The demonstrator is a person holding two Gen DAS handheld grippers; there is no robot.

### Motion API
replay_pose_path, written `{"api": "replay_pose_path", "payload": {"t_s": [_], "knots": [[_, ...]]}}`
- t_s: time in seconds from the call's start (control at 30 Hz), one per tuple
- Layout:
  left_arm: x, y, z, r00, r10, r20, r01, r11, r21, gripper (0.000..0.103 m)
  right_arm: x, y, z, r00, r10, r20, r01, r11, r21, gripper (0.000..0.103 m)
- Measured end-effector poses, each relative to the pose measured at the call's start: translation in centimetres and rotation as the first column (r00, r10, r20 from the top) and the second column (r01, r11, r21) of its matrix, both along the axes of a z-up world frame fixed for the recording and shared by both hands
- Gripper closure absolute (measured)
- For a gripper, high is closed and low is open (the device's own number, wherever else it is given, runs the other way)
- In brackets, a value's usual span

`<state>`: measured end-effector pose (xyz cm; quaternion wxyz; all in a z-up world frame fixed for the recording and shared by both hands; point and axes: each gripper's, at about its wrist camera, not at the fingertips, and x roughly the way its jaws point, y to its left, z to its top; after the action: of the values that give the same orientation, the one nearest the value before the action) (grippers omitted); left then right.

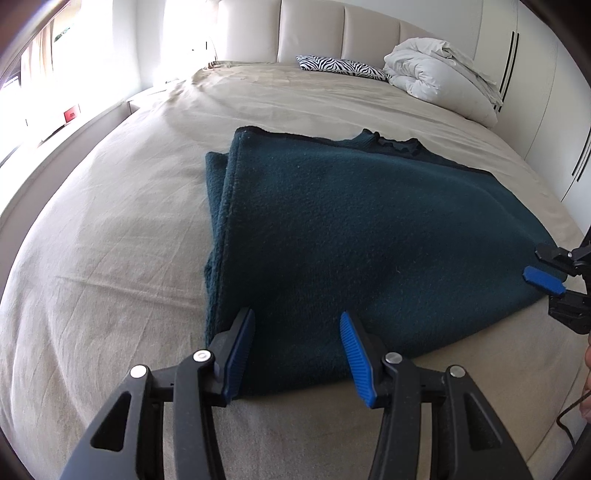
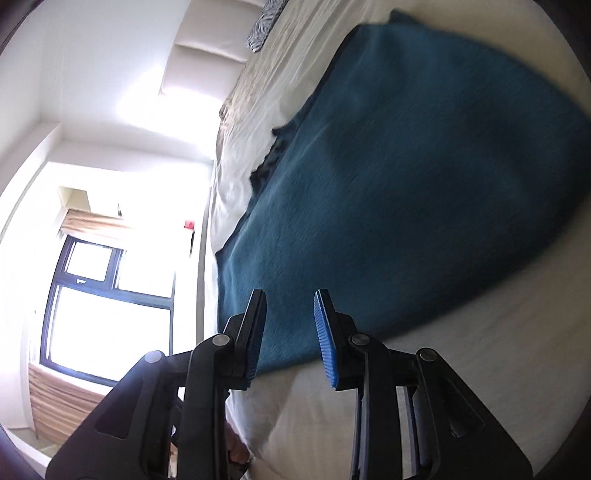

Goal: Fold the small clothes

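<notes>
The left gripper (image 1: 297,336) is held wide apart over the near hem of the teal sweater (image 1: 362,221); the right gripper (image 2: 289,317) is spread, empty, at the other near corner. The sweater lies part-folded on the bed (image 1: 110,258). For the next fold, both corners are best pinched through all layers and lifted evenly.

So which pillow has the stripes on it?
The zebra pillow, lying flat by the headboard. It has black and white stripes; the puffy bedding pile beside it is plain white.
</notes>
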<state>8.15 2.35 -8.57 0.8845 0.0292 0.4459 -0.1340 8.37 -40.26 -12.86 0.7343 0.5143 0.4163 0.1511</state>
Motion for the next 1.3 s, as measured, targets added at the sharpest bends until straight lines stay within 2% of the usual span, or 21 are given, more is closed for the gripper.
{"api": "replay_pose_path", "payload": {"t_s": [0.17,0.3,0.43,0.6,0.77,0.87,0.9,0.93,0.97,1.0,1.13,1.23,1.3], "knots": [[0.2,0.0,-0.2,1.0,-0.004,-0.001,0.004,1.0,-0.003,0.051,3.1,8.4,-1.8,0.99,0.139,-0.029,-0.137,0.989,0.053,0.076],[0.1,0.1,-0.4,1.0,-0.014,0.0,0.014,1.0,-0.006,0.051,3.5,10.0,-2.9,0.985,0.165,-0.048,-0.162,0.985,0.051,0.077],[0.3,0.2,-0.5,1.0,-0.015,-0.003,0.015,1.0,-0.015,0.051,2.3,7.0,-3.6,0.995,0.096,-0.042,-0.093,0.993,0.07,0.078],[-0.1,0.8,-0.5,1.0,-0.022,-0.005,0.022,0.999,-0.044,0.051,-0.9,0.0,-2.9,0.999,-0.036,-0.029,0.037,0.998,0.041,0.078],[-1.2,2.7,0.6,1.0,-0.017,-0.007,0.016,0.991,-0.131,0.051,-4.2,-6.5,-2.1,0.983,-0.184,-0.022,0.184,0.983,0.017,0.077],[-1.9,4.5,1.4,1.0,0.02,-0.003,-0.02,0.99,-0.14,0.051,-6.3,-10.2,-0.5,0.97,-0.244,-0.008,0.243,0.969,-0.034,0.076],[-2.1,5.2,1.8,0.999,0.044,0.003,-0.043,0.99,-0.134,0.051,-6.7,-10.7,0.0,0.968,-0.253,0.0,0.253,0.967,-0.038,0.075],[-2.2,6.1,2.1,0.998,0.059,0.009,-0.057,0.988,-0.147,0.051,-7.0,-11.1,0.6,0.967,-0.256,0.012,0.256,0.966,-0.038,0.069],[-2.1,7.0,2.4,0.997,0.076,0.006,-0.074,0.983,-0.168,0.051,-7.1,-11.1,1.1,0.966,-0.257,0.027,0.258,0.965,-0.043,0.056],[-2.0,7.8,2.7,0.995,0.095,-0.001,-0.094,0.977,-0.191,0.051,-7.2,-11.0,1.7,0.964,-0.262,0.04,0.264,0.963,-0.058,0.053],[-0.3,9.6,2.8,0.993,0.105,-0.061,-0.118,0.952,-0.283,0.049,-5.4,-8.8,3.5,0.979,-0.187,0.085,0.193,0.979,-0.067,0.053],[1.6,10.0,1.7,0.986,0.075,-0.152,-0.131,0.905,-0.404,0.046,-2.7,-5.6,4.1,0.989,-0.109,0.1,0.116,0.991,-0.065,0.053],[2.7,10.0,0.9,0.977,0.06,-0.203,-0.149,0.877,-0.457,0.045,-1.1,-3.7,4.4,0.992,-0.07,0.102,0.075,0.996,-0.048,0.053]]}}
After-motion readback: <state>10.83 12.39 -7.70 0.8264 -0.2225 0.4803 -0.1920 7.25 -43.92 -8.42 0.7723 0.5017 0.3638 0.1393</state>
